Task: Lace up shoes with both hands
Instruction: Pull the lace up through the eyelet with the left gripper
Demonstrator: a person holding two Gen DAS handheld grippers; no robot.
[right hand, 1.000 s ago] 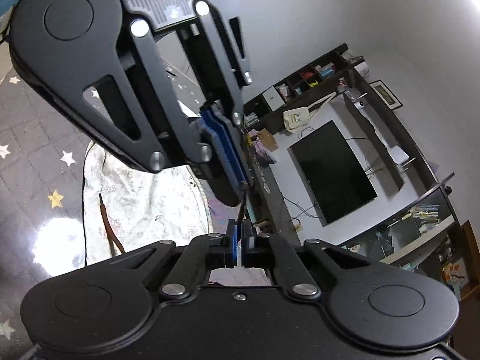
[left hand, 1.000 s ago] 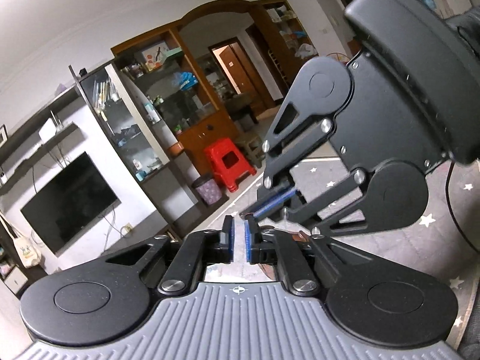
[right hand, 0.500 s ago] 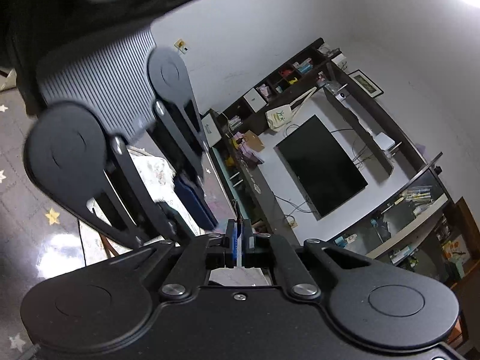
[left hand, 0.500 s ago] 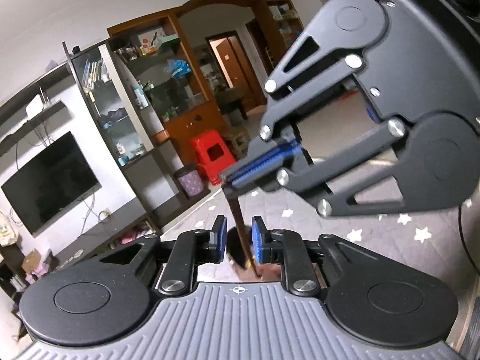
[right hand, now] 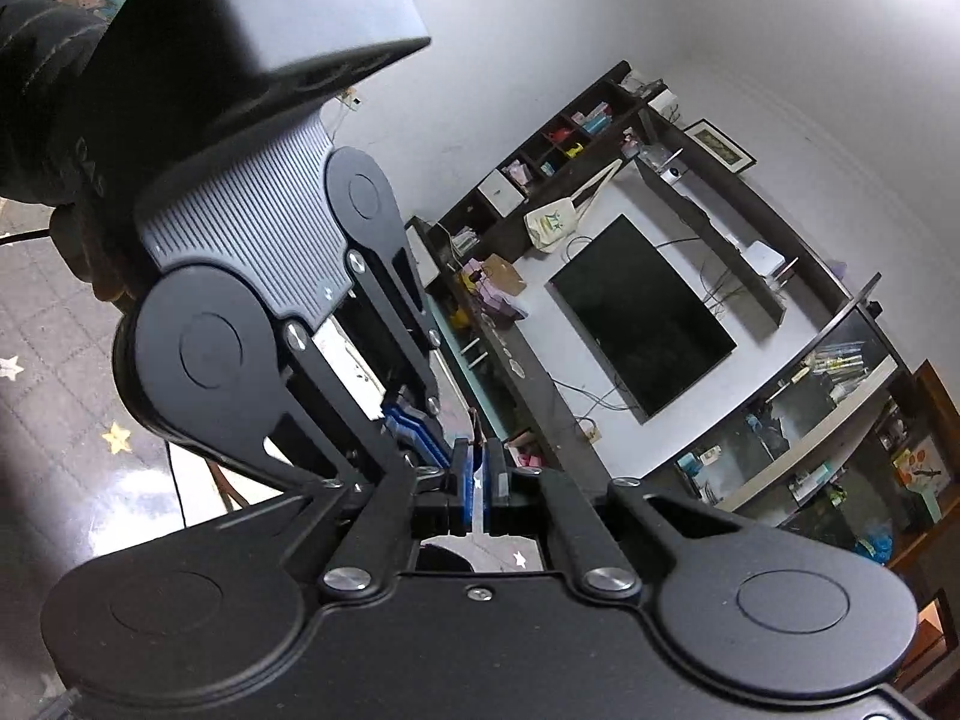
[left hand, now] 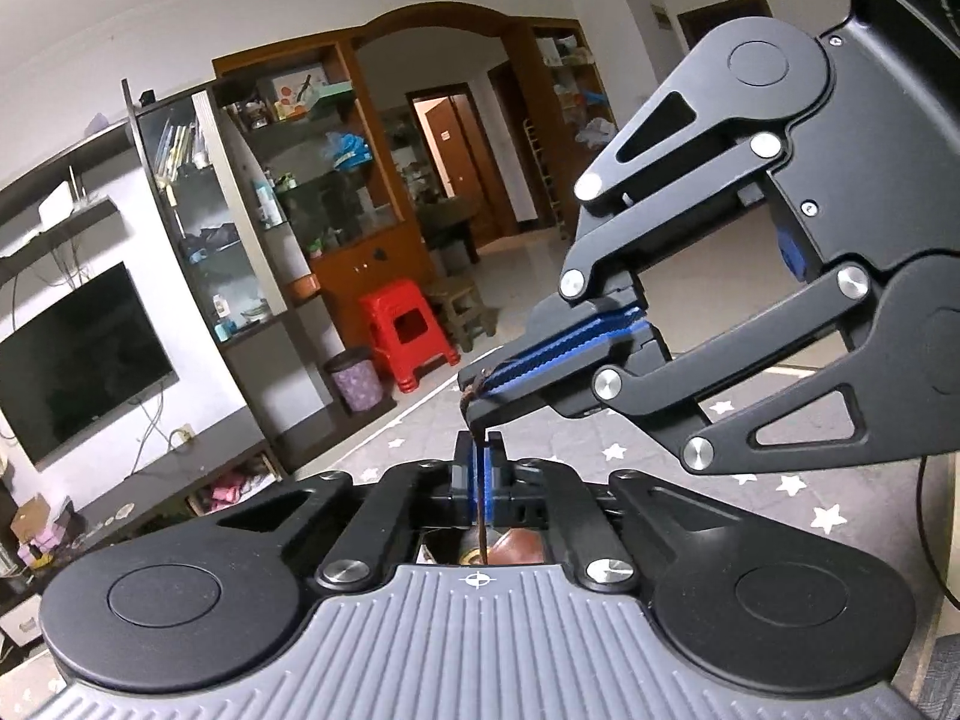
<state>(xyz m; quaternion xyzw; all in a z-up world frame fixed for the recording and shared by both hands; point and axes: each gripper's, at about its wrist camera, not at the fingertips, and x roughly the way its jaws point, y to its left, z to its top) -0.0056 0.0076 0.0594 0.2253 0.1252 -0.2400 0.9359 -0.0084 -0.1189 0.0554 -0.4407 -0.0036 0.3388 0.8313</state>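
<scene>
Looking along the left gripper (left hand: 479, 468), the view showed a thin brown lace (left hand: 480, 501) running up between its jaws, which stood nearly closed around it; whether they pinched it or only guided it, I could not tell. The lace rose to the right gripper (left hand: 480, 383), whose jaws were clamped flat on its frayed end, probably so the tip stayed stiff and could be steered. Below, through the gap in the left gripper, a glimpse of brown shoe (left hand: 516, 549) sat where the lace came from, so the pull seemed to be straight up and away from it.

From the right gripper's (right hand: 478, 468) view, its jaws were close together with a narrow slit left, and a short brown wisp of lace (right hand: 475, 420) poked out beyond them. The left gripper (right hand: 420, 429) crossed just beside it, a gloved hand (right hand: 42, 90) behind. No shoe showed here, only the star-patterned floor (right hand: 72, 420).
</scene>
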